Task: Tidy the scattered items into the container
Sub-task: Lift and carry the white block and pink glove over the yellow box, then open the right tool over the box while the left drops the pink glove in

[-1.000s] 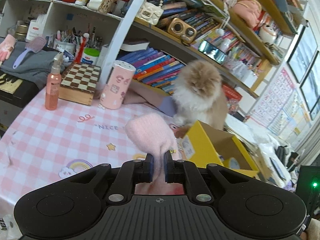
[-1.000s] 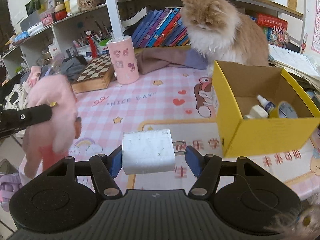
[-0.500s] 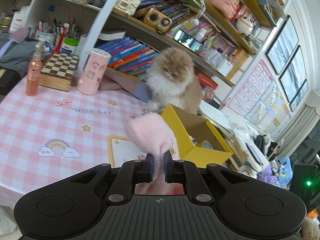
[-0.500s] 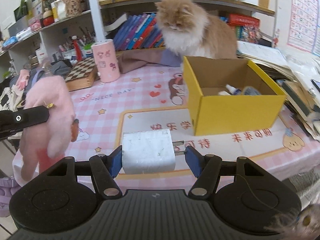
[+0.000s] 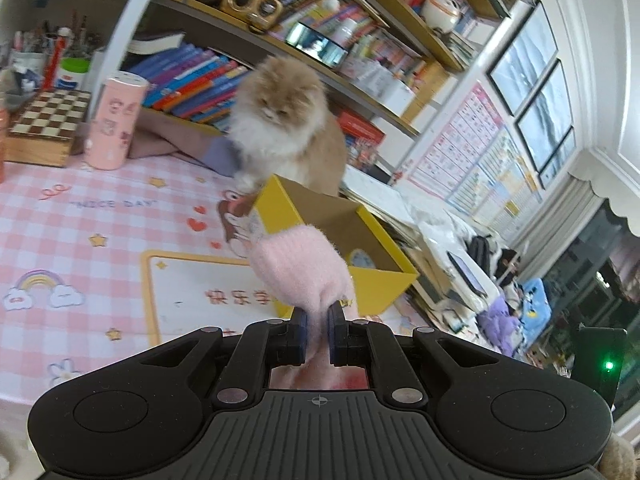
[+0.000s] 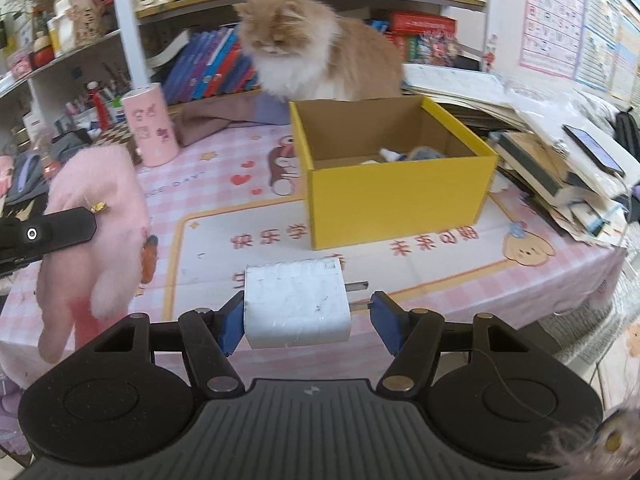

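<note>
My left gripper is shut on a fluffy pink glove, held in the air just in front of the open yellow box. The glove also shows in the right wrist view, hanging from the left gripper at the far left. My right gripper is shut on a white plug adapter, its prongs against the right finger, above the table's front edge. The yellow box stands ahead on the pink tablecloth, with a small white bottle and other items inside.
A fluffy cat sits right behind the box. A pink cylinder and a chessboard box stand at the back left. Stacked books and papers lie right of the box. Shelves rise behind the table.
Both grippers have pulled back and risen from the table, still holding the glove and the adapter. The left one has swung right, toward the yellow box.
</note>
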`<state>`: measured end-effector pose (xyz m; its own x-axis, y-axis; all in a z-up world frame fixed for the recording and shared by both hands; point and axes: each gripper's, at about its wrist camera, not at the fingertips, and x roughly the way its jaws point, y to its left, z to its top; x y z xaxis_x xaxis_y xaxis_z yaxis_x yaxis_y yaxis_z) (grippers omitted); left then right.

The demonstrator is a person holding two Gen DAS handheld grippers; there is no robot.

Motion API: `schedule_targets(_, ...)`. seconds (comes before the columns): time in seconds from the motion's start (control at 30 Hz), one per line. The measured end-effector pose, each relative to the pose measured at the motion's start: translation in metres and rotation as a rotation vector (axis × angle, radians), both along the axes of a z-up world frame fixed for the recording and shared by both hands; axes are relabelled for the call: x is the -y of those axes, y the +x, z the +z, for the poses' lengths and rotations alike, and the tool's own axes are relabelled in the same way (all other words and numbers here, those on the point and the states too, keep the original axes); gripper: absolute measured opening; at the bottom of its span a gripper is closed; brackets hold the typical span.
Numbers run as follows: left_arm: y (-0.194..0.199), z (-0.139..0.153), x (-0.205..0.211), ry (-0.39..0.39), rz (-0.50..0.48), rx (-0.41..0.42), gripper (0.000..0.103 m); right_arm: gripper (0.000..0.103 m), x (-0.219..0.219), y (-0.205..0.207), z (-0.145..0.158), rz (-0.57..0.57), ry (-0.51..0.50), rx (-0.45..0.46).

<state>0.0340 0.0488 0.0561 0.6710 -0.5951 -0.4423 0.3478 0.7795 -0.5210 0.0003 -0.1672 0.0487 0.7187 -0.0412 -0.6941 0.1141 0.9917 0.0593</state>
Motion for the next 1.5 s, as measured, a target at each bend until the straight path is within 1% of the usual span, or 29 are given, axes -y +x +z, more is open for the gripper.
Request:
schedule_targets(0.17, 0.008, 0.0, 0.023, 0.005, -0.049, -0.002, 0.009, 0.063, 0.021, -0.002, -0.001, -0.045, 0.005, -0.008)
schedule_targets(0.7, 0.049, -0.009, 0.092, 0.022, -0.144, -0.037, 0.009, 0.063, 0.086, 0.013, -0.012, -0.127, 0.027, -0.049)
schedule_targets(0.93, 0.073, -0.011, 0.119, 0.025, -0.129, -0.042, 0.009, 0.063, 0.117, 0.035, -0.018, -0.119, 0.034, -0.063)
schedule_targets(1.03, 0.087, -0.006, 0.127, 0.022, -0.102, -0.026, 0.009, 0.063, 0.13, 0.049, -0.013, -0.097, 0.029, -0.04)
schedule_targets(1.17, 0.108, 0.004, 0.138, 0.03, -0.054, 0.018, 0.009, 0.063, 0.145, 0.075, -0.003, -0.047, 0.016, 0.007)
schedule_targets(1.23, 0.121, 0.009, 0.145, 0.044, -0.03, 0.045, 0.009, 0.063, 0.151, 0.09, 0.002, -0.019, 0.007, 0.029)
schedule_targets(1.3, 0.136, 0.014, 0.153, 0.076, -0.003, 0.078, 0.009, 0.063, 0.157, 0.107, 0.007, 0.008, -0.007, 0.05)
schedule_targets(1.4, 0.161, 0.015, 0.165, 0.135, 0.033, 0.103, 0.009, 0.063, 0.168, 0.138, 0.011, 0.052, -0.031, 0.073)
schedule_targets(1.5, 0.186, 0.009, 0.182, 0.221, 0.046, 0.105, 0.009, 0.063, 0.176, 0.172, 0.009, 0.109, -0.06, 0.07)
